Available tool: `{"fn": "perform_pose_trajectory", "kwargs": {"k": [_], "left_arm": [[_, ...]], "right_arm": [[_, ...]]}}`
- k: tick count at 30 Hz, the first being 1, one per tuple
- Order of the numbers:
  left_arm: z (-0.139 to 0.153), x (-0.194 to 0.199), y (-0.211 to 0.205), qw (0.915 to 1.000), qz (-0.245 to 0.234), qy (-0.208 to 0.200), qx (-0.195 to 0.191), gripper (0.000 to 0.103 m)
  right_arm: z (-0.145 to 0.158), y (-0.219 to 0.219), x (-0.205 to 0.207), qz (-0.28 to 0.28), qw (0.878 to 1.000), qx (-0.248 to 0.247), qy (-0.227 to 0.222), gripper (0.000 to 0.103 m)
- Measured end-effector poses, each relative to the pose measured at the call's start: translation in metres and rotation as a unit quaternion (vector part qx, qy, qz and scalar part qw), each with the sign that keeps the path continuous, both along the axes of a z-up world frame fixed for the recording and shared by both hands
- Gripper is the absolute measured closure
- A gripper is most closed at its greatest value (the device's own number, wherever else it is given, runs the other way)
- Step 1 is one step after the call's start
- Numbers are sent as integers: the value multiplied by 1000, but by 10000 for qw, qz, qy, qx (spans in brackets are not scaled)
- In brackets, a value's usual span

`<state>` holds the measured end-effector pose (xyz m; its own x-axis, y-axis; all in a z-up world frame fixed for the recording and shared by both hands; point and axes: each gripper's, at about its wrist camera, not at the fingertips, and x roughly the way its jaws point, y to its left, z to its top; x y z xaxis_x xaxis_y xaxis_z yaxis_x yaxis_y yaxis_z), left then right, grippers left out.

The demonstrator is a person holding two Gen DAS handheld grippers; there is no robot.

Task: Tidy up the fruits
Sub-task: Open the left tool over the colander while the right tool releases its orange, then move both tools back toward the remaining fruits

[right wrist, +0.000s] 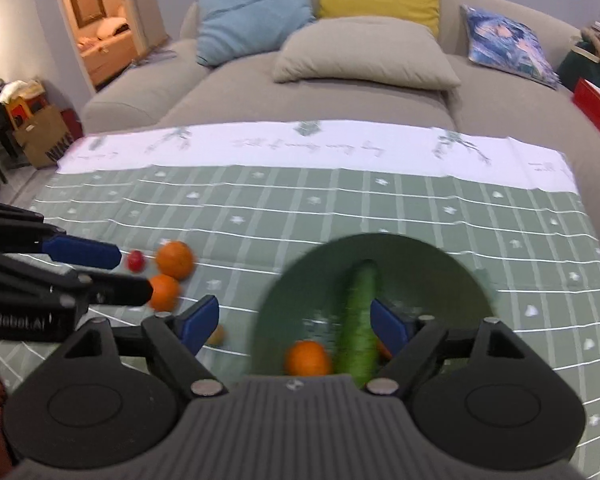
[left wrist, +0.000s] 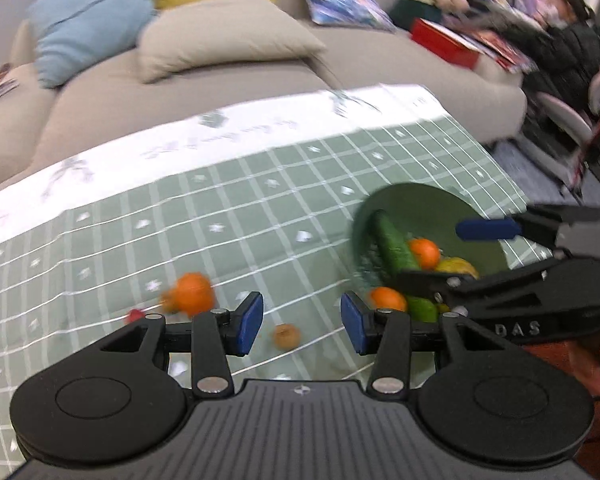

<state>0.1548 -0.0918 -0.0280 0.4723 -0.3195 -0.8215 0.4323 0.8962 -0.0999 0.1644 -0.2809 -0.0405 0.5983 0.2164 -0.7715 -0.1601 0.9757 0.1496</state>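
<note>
Notably, both views showed a table under a green checked tablecloth point(right wrist: 380, 200) with a white printed border, set before a beige sofa point(right wrist: 228, 84).

Left wrist view, left to right: a small red fruit point(left wrist: 134, 314) lay at about 9 o'clock of the left gripper point(left wrist: 302, 322), with a blurred orange point(left wrist: 192, 293) just beside it toward 10 o'clock. A small tan fruit point(left wrist: 286, 336) lay on the cloth between the blue pads, touching neither. The left gripper's fingers stood spread apart, nothing between them. At 2 o'clock sat the green bowl point(left wrist: 412, 200), holding a cucumber point(left wrist: 392, 244), an orange, a yellow fruit point(left wrist: 458, 266) and a lime point(left wrist: 422, 308). The right gripper point(left wrist: 452, 256) reached over the bowl from the right side, its fingers apart.

Right wrist view, left to right: the left gripper entered at 9 o'clock. Beyond its tips lay the red fruit point(right wrist: 136, 261) and two oranges point(right wrist: 175, 259), near one another; contact could not be judged through blur. The right gripper point(right wrist: 296, 320) hung over the bowl point(right wrist: 440, 264) with fingers spread wide and gripping nothing. The cucumber point(right wrist: 360, 312) lay in the bowl pointing toward 12 o'clock, close to the right-hand pad; an orange point(right wrist: 307, 358) lay beside it at 7 o'clock.
</note>
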Motion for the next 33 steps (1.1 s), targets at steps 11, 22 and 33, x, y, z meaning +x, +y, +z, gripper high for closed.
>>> {"fn": "perform_pose_trajectory", "kwargs": {"k": [11,22,33], "left_arm": [[-9,-19,79,9969,753,-32,-224,50],[-38,-16,122,9919,1185,155,-442,51],[-79,23,136,9879,1356,575,-486,62]], "right_arm": [[-3,76,-20,318,9989,228,-254,25],[-29,115,-3,825,9965,142,22,42],[-64,138,41,972,9939,247,468,54]]}}
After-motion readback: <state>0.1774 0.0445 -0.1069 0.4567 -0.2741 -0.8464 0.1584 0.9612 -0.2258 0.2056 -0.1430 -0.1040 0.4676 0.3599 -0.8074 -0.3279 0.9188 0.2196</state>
